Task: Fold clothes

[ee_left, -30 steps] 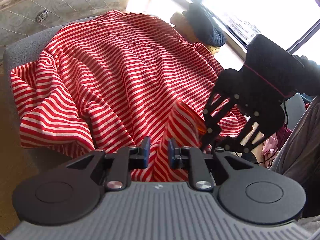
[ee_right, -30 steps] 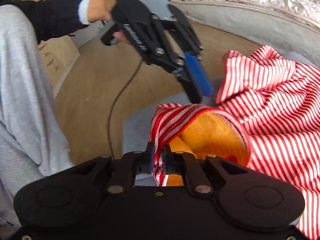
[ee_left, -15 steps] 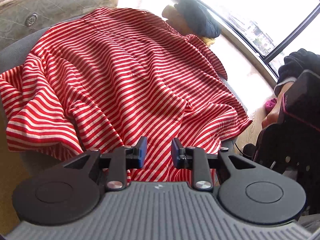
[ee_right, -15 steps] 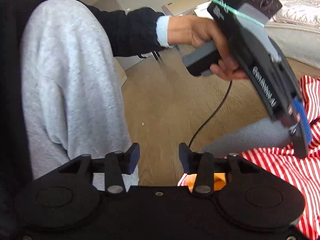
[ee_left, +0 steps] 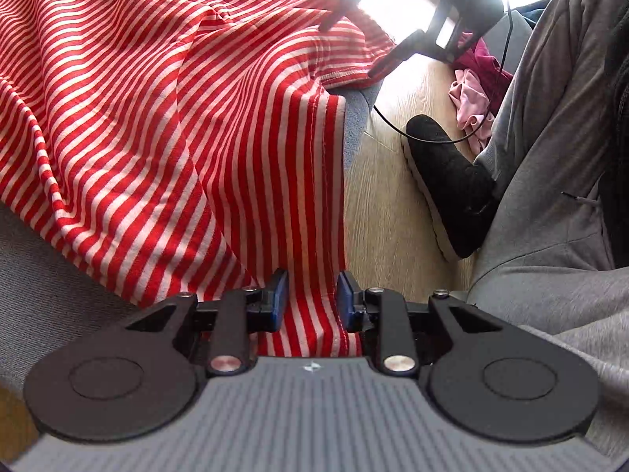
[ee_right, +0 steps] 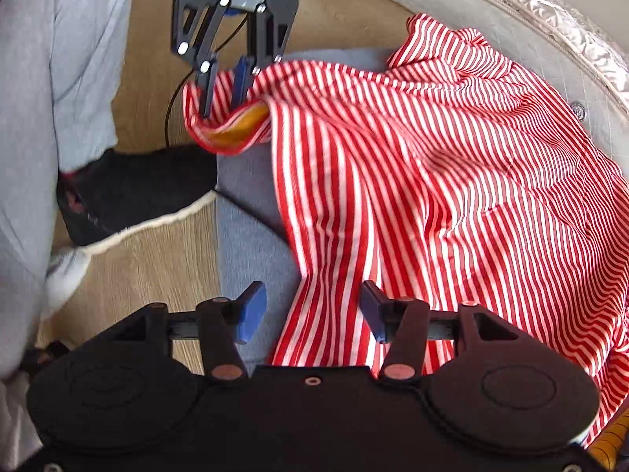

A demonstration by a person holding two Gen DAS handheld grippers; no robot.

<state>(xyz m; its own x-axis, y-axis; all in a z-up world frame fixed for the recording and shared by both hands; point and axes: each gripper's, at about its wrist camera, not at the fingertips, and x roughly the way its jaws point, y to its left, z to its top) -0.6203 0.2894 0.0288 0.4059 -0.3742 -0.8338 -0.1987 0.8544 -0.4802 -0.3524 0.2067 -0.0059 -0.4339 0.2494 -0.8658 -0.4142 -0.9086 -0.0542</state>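
Left wrist view, nearest: the left gripper (ee_left: 310,295) has its blue pads parted, with a hanging hemmed edge of the red-and-white striped garment (ee_left: 157,118) running between them; neither pad visibly presses the cloth. The garment spreads rumpled over a grey upholstered seat (ee_left: 354,118). Beside it, on the wooden floor (ee_left: 385,204), stands a black slipper (ee_left: 448,181) below a grey trouser leg (ee_left: 550,196); farther off lies pink clothing (ee_left: 471,98).

Right wrist view, nearest: the right gripper (ee_right: 312,310) is wide open, straddling the garment's near edge without gripping it. Farther off, the left gripper's fingers reach into a fold showing an orange inner side (ee_right: 240,126). Beyond lies a quilted mattress edge (ee_right: 550,39).
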